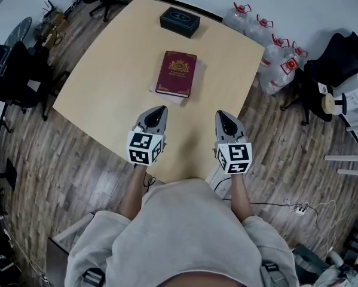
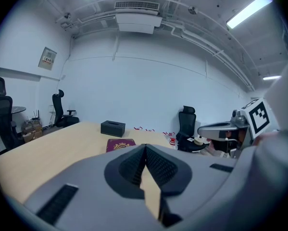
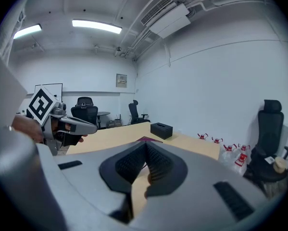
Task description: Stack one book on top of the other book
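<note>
Book (image 1: 177, 73) on table (image 1: 116, 70), ahead of left gripper (image 1: 159, 110) and right gripper (image 1: 221, 115), both closed, empty

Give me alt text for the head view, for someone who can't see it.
A red book lies on a paler book on the table, a black box beyond it. The left gripper and right gripper hover shut and empty over the near edge. Water jugs sit on the floor.

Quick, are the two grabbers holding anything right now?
Left gripper: jaws closed, holding nothing.
Right gripper: jaws closed, holding nothing.
</note>
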Available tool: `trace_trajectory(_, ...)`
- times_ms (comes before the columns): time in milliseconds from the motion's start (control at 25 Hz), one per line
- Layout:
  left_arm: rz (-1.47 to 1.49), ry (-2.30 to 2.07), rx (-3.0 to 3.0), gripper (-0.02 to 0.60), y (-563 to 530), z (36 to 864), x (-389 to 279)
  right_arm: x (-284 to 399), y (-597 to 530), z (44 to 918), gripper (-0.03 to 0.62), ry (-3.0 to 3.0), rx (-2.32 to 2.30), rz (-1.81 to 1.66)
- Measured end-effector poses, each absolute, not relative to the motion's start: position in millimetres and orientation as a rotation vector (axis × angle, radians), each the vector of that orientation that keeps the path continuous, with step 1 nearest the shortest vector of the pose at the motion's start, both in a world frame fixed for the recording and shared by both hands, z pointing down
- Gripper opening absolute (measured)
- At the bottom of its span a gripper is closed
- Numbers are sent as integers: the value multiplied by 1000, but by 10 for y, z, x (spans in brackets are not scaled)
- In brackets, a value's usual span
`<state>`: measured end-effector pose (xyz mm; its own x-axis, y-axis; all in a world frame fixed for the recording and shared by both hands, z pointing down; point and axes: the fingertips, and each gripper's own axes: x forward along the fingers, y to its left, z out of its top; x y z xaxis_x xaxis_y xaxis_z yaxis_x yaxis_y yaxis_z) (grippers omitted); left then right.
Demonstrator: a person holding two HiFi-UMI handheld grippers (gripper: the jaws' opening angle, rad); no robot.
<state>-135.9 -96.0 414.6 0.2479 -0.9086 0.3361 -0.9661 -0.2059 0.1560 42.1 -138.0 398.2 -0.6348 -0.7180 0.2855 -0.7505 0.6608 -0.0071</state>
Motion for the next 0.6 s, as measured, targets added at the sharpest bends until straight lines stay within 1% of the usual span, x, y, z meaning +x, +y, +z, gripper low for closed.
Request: trace_trajectory(600,249,-1733,2215,11,-817,4053,-1192,586,-1203,3928,3,-2622,1194,172)
